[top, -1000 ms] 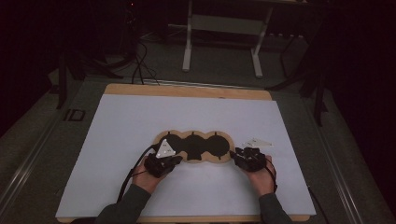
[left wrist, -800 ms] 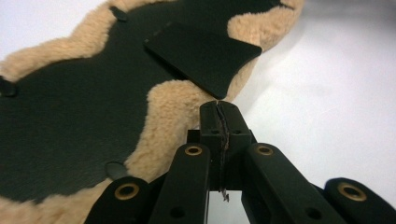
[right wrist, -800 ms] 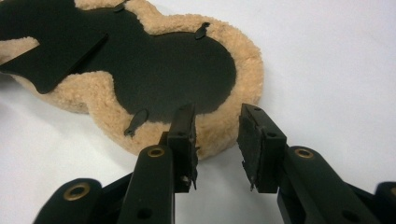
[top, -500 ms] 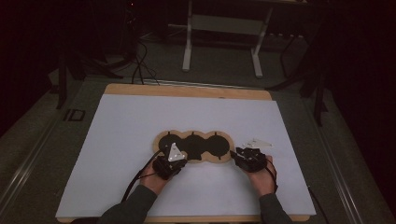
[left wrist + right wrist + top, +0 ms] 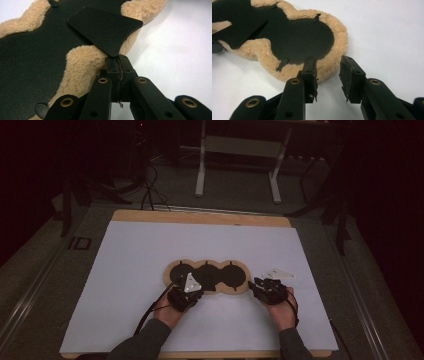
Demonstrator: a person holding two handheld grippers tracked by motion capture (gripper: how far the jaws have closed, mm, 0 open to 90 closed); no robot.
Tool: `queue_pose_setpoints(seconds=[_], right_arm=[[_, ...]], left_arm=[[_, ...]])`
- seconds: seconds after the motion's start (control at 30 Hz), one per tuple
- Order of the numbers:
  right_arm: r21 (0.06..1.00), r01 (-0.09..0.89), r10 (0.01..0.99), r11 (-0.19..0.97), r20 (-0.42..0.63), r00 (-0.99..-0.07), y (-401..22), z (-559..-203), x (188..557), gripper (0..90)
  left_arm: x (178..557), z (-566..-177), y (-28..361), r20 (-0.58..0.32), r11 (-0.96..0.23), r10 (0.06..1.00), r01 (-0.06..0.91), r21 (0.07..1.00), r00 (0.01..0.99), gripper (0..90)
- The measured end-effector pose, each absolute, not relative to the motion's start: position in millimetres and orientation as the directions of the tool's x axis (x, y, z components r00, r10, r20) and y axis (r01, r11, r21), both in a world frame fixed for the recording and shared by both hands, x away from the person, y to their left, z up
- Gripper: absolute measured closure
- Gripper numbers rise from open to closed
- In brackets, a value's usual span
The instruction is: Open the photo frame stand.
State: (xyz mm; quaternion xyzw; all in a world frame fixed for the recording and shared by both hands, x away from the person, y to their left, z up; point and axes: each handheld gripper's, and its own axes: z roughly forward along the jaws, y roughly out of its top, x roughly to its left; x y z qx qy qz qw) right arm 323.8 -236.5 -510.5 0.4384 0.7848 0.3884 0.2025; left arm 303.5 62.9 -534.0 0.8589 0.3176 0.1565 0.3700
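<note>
The tan fleece mat with three black round panels (image 5: 207, 277) lies near the white worktop's (image 5: 125, 270) front edge. The left gripper (image 5: 117, 58) pinches its lifted black flap (image 5: 105, 28); the right gripper (image 5: 328, 75) stands half open, empty, at the mat's right end.

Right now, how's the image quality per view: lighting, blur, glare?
High view: dim, room behind nearly black, only the white table cover lit, the fleece-edged black pad small and soft. Left gripper view: bright and even, the pad's raised black flap sharp, the near fingers slightly soft. Right gripper view: well lit, cover close to washed out, soft shadow under the pad, no motion blur.
</note>
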Motion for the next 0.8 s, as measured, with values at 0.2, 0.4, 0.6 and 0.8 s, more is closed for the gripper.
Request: queue_pose_setpoints(seconds=[0.2, 0.4, 0.6, 0.8], right_arm=[[0.788, 0.531, 0.845, 0.313, 0.023, -0.533, -236.9, -510.8, 323.3, 66.2], [0.785, 0.534, 0.845, 0.314, 0.025, -0.534, -237.2, -511.6, 323.9, 65.5], [0.785, 0.535, 0.844, 0.313, 0.029, -0.536, -238.0, -511.3, 323.9, 64.7], [0.784, 0.535, 0.84, 0.315, 0.032, -0.542, -238.5, -511.3, 324.2, 63.6]], left_arm=[[304.0, -529.9, 62.8, 0.035, -0.515, 0.669, 0.428, 0.743, 0.743, 89.0], [310.3, -516.9, 66.4, 0.007, -0.449, 0.692, 0.424, 0.787, 0.721, 87.6], [315.4, -510.3, 66.1, -0.004, -0.442, 0.7, 0.437, 0.783, 0.714, 87.2], [315.7, -509.8, 66.9, -0.013, -0.44, 0.699, 0.444, 0.78, 0.715, 84.6]])
